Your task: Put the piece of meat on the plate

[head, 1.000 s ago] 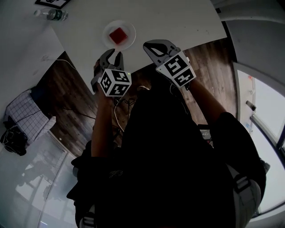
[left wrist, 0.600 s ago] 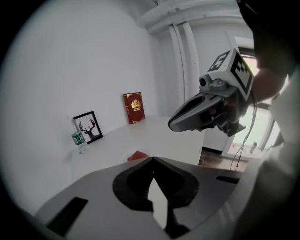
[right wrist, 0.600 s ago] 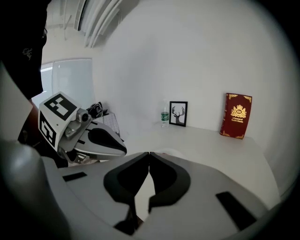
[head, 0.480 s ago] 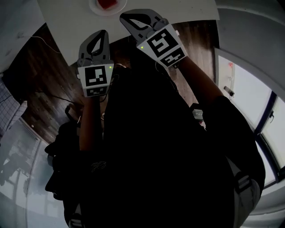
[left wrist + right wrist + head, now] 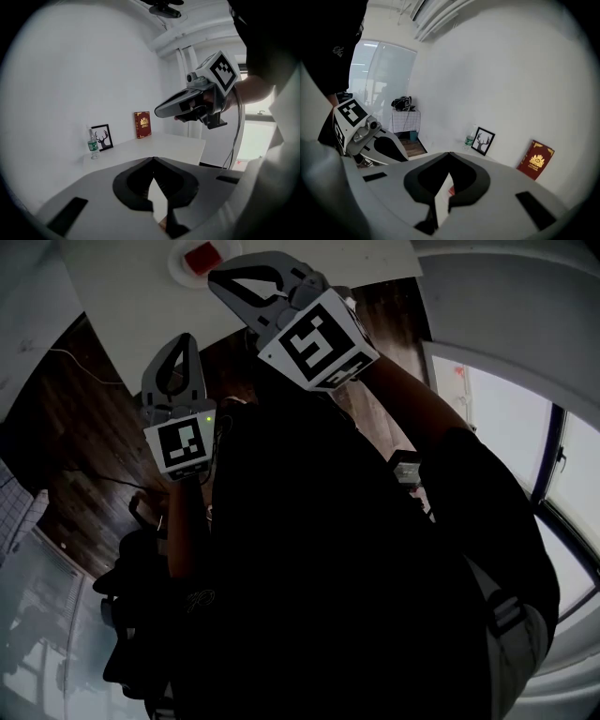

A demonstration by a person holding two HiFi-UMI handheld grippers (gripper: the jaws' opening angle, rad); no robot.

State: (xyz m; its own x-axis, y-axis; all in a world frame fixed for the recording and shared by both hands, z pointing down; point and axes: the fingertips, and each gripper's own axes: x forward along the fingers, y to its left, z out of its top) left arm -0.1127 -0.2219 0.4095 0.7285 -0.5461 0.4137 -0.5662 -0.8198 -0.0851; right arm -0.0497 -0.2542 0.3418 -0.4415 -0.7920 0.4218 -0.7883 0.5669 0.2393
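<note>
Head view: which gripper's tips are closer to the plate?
The right gripper: in that view its shut tips show right beside the plate. The left gripper shows lower in the frame, farther from it.

We count two grippers: one left gripper (image 5: 186,341) and one right gripper (image 5: 225,282). We count one person (image 5: 356,549), one white table (image 5: 141,296), one plate (image 5: 176,266), one piece of meat (image 5: 201,257), one water bottle (image 5: 93,144), one framed picture (image 5: 102,137) and one red book (image 5: 142,124).
</note>
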